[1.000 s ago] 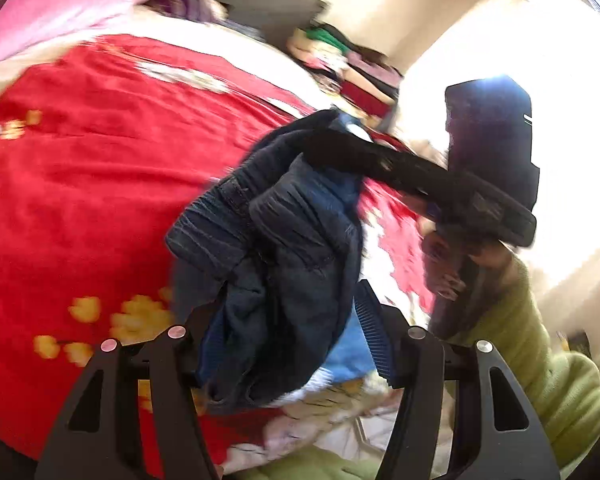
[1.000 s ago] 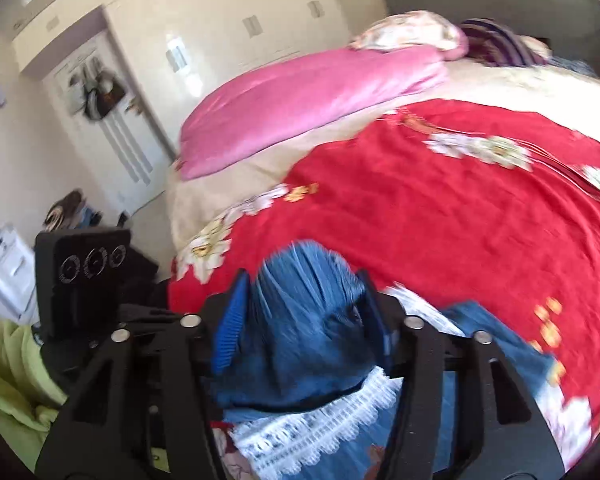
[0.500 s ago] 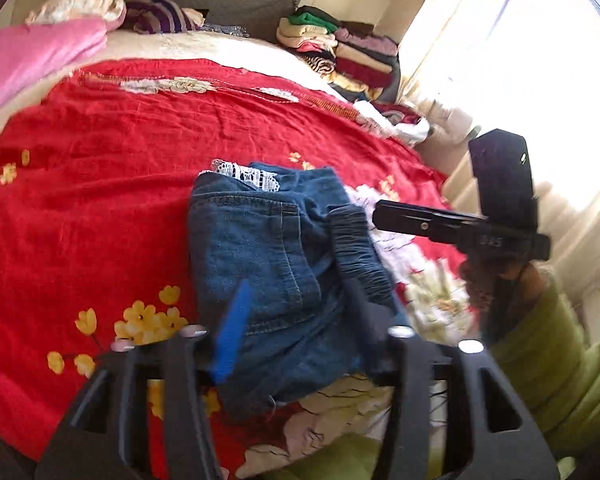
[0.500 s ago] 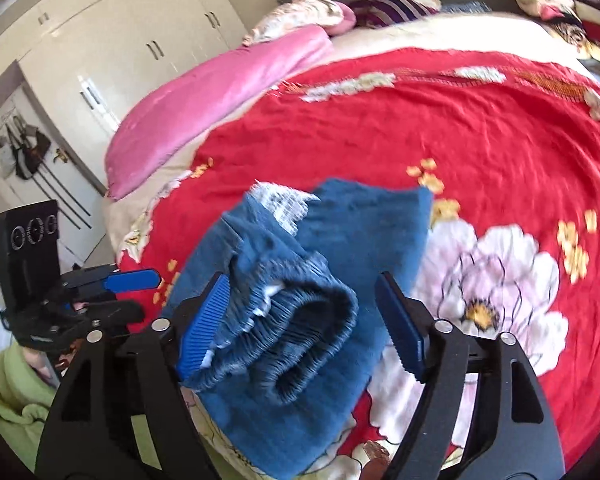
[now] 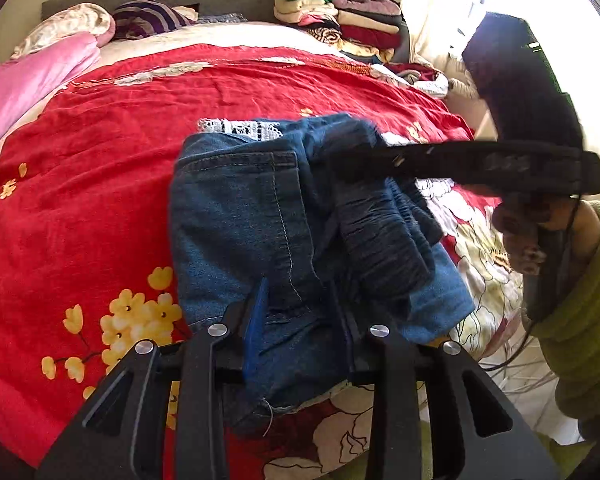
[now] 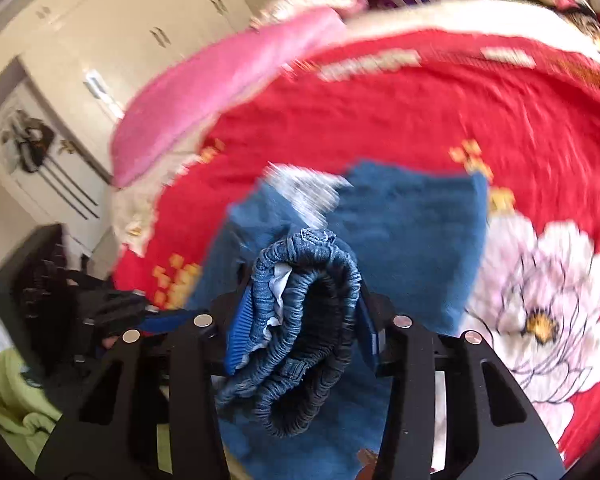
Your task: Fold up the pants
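Blue denim pants point(image 5: 252, 216) with a white lace hem lie folded in a bundle on the red flowered bedspread point(image 5: 80, 184). My left gripper point(image 5: 300, 312) is shut on the near edge of the pants. My right gripper point(image 6: 300, 308) is shut on the bunched elastic waistband point(image 6: 308, 320) and holds it a little above the folded pants point(image 6: 412, 216). In the left wrist view the right gripper point(image 5: 340, 164) reaches in from the right over the waistband point(image 5: 384, 236).
A pink quilt point(image 5: 24, 80) and pillows lie at the head of the bed. Stacked folded clothes point(image 5: 340, 12) stand at the far right corner. White wardrobe doors point(image 6: 112, 40) are to the left. The bed's near edge is just below the grippers.
Both grippers have closed on the pants again after standing open half a second ago. The right gripper has swung left with the waistband in it; its view is blurred.
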